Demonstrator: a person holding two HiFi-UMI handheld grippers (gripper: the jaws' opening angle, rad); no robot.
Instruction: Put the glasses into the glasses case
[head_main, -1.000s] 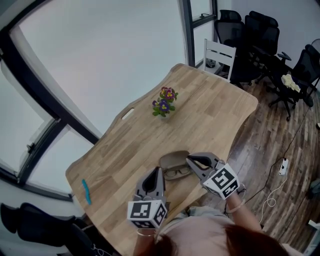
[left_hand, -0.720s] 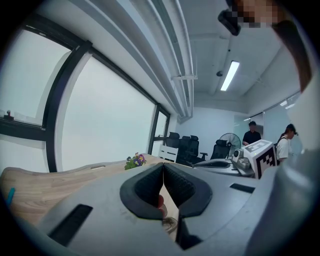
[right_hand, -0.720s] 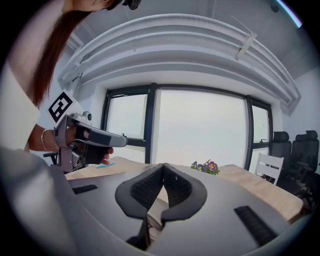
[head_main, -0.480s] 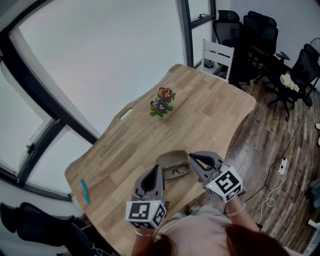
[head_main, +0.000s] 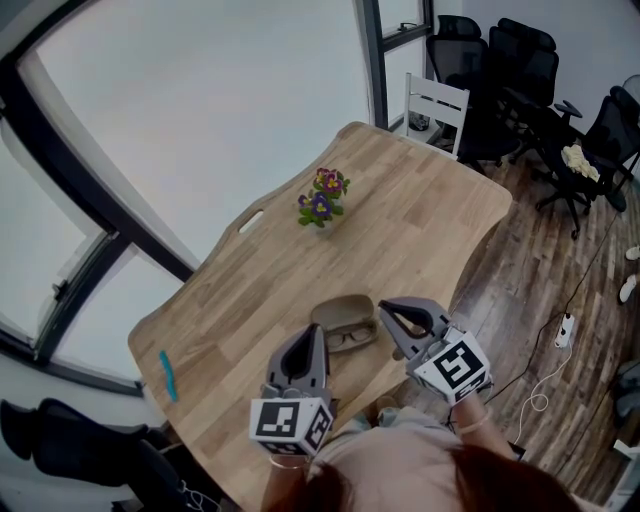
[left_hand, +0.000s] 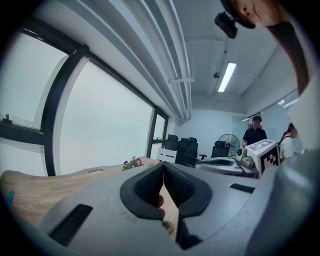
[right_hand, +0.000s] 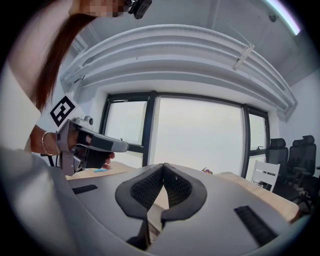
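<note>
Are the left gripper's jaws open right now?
No: in the left gripper view the left gripper has its two jaws pressed together at the tips.

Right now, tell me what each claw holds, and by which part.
Nothing is held. The left claw and the right claw are both shut with nothing between the jaws. The glasses lie free on the table.

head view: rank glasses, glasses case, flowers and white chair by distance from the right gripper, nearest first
1. Glasses and glasses case, just left of the right gripper: too close to call.
2. Flowers, farther up, on the middle of the table.
3. White chair, past the table's far end.
</note>
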